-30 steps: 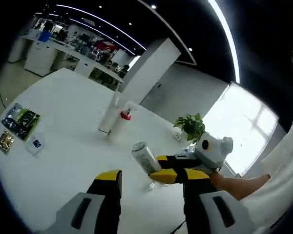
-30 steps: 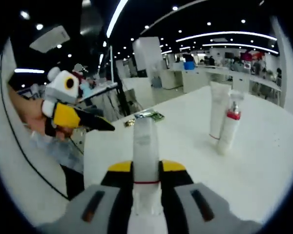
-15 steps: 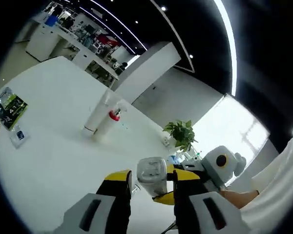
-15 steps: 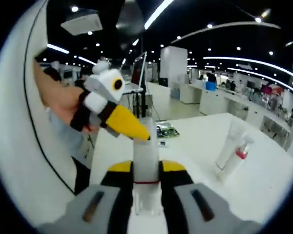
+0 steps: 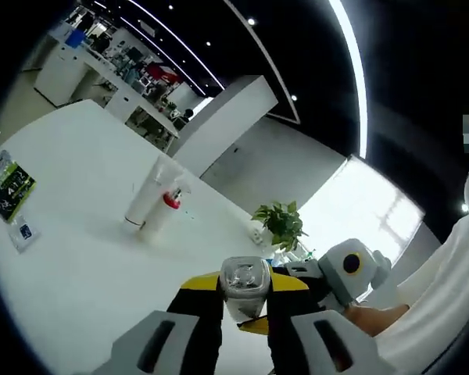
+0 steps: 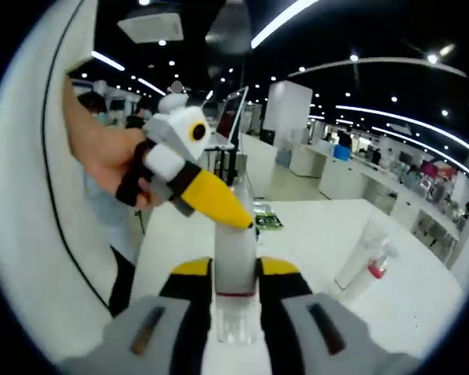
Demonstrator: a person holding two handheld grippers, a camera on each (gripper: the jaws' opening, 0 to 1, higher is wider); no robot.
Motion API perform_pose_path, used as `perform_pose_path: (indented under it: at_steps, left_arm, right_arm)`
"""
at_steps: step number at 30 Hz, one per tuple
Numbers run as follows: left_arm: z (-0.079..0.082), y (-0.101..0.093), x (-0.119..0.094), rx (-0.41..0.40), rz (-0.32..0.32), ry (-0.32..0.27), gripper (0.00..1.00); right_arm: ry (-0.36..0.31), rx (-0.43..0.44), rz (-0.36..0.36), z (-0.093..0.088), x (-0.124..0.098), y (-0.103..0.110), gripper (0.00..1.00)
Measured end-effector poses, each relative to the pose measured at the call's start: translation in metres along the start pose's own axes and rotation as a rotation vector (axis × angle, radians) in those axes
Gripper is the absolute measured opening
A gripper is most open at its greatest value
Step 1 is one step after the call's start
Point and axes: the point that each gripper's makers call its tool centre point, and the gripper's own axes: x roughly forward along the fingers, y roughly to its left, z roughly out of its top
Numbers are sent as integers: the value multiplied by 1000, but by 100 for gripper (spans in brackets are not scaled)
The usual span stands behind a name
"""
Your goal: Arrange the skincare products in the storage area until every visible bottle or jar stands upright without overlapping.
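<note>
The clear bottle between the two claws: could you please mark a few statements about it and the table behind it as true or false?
1. The right claw is shut on the clear bottle. True.
2. The left claw sits around the bottle's end in the left gripper view. True.
3. The white tube lies flat on the white table. False: it stands upright.
4. The pump bottle with the red collar stands right beside the white tube. True.
5. The potted plant sits between the tube and the printed packets. False: it is at the table's far edge, on the other side of the tube.
</note>
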Motion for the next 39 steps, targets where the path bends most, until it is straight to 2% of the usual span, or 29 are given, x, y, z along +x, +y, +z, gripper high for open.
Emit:
perform_pose_path:
  at_steps: [4, 6, 7, 8, 9, 10, 11, 13, 14, 15, 18, 19, 22, 24, 25, 26, 31, 38, 39]
  left_arm:
    - [17, 3, -2, 5, 1, -51, 19]
    - [27, 7, -5, 14, 9, -78, 19]
    - [31, 8, -6, 15, 10, -91, 19]
    - [34, 9, -7, 16, 12, -103, 19]
    - [40, 11, -9, 19, 14, -124, 19]
    - [44, 12, -10, 20, 16, -134, 19]
    - [48, 12, -11, 22, 16, -149, 19]
    - [53, 10, -12, 31, 10, -171, 19]
    - [55, 8, -12, 35, 5, -181, 19]
    - [57, 7, -12, 43, -1, -190, 19]
    - [58, 2, -11, 63, -9, -199, 20]
    - [56, 0, -10, 72, -13, -199, 20]
    - [51, -6, -7, 101, -29, -189, 20]
    - [45, -11, -6, 122, -44, -176, 20]
    - [43, -16, -6, 127, -75, -178, 20]
    - [43, -18, -7, 138, -84, -182, 20]
    - [38, -17, -7, 207, -76, -167, 20]
    - [25, -17, -9, 321, -68, -104, 20]
    - [21, -16, -9, 354, -61, -84, 20]
  right_arm:
    - [-16, 109, -43, -1, -5, -13, 37]
    - [-29, 205, -48, -4, -8, -18, 41]
    - [-28, 226, -51, -5, -9, -20, 43]
    - [16, 342, -98, -20, -10, -30, 45]
    - [20, 427, -88, -26, -11, -30, 49]
    - [4, 469, -84, -27, -11, -31, 50]
    - [10, 548, -68, -31, -11, -28, 49]
    - [3, 629, -11, -32, -11, -19, 44]
    - [1, 641, 3, -31, -10, -16, 42]
    - [-38, 691, 61, -23, -8, -6, 40]
    - [-145, 821, 150, -2, -7, 4, 39]
    - [-194, 896, 182, 7, -8, 6, 39]
    - [-288, 1032, 218, 20, -9, 3, 40]
    - [-317, 1064, 228, 23, -10, 2, 40]
    - [-323, 1103, 225, 23, -10, 0, 40]
    - [-329, 1099, 223, 23, -11, -1, 40]
    - [-370, 1138, 233, 29, -17, -6, 40]
    - [-425, 1201, 226, 32, -23, -18, 41]
    - [-450, 1228, 225, 34, -24, -21, 41]
